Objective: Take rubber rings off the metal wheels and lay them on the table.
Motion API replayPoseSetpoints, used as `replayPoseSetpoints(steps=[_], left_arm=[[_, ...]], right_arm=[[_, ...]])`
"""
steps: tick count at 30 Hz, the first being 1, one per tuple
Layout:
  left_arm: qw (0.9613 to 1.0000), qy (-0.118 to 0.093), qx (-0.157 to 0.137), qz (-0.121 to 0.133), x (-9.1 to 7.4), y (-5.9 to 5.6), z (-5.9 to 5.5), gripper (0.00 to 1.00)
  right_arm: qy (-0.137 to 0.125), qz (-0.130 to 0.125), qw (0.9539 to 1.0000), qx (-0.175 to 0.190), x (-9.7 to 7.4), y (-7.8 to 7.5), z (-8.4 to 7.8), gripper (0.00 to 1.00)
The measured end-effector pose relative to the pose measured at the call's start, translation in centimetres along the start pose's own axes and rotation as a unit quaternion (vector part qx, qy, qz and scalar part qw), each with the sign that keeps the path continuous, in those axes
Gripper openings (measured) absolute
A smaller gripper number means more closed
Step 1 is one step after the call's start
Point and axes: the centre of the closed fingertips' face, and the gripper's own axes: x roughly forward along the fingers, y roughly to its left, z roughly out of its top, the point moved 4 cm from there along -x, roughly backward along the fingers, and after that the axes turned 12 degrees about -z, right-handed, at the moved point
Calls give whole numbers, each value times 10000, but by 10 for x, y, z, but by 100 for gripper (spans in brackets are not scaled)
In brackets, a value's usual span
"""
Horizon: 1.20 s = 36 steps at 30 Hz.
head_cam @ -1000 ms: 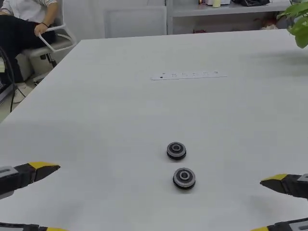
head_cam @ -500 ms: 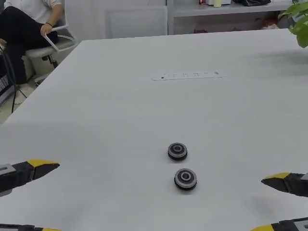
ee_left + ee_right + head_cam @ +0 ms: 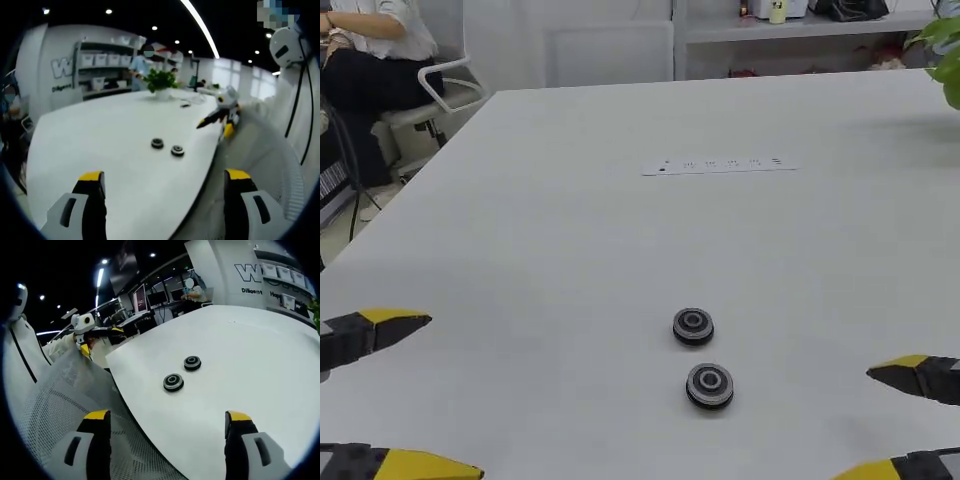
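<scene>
Standing by the bench [image 3: 620, 230], I see nothing of the job done yet. 2 metal wheels lie flat near its front edge, just beside each other but not touching: the farther wheel [image 3: 693, 326] and the nearer wheel [image 3: 709, 385]. Each looks to wear its dark rubber ring [image 3: 709, 401] round the rim, and I can see no loose ring lying anywhere on the bench. The left hand-held gripper [image 3: 454, 394] hangs off to the left of the wheels with its jaws spread wide and nothing between them. The right hand-held gripper [image 3: 852, 424] hangs off to the right, likewise spread and empty. Both are well apart from the wheels. By my reckoning the whole task lies ahead: 2 rings to work off and 2 rings to lay down on the bench.
</scene>
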Motion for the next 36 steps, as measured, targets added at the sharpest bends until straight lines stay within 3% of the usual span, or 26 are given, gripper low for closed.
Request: replayPoseSetpoints(steps=[15, 19, 21, 36], left_arm=[[9987, 43, 411, -291, 16, 4, 20, 100], [9974, -199, 371, -577, 25, -1, 30, 98], [9970, -213, 398, -623, 29, -1, 33, 97], [9888, 84, 909, -1185, 79, 0, 47, 94]], right_arm=[[-302, 41, 9994, -185, 2, -8, 18, 86], [-420, 105, 9988, -235, 4, -7, 23, 82], [-493, 136, 9983, -283, 5, -6, 26, 81], [-624, 416, 9956, -560, 22, -5, 38, 73]])
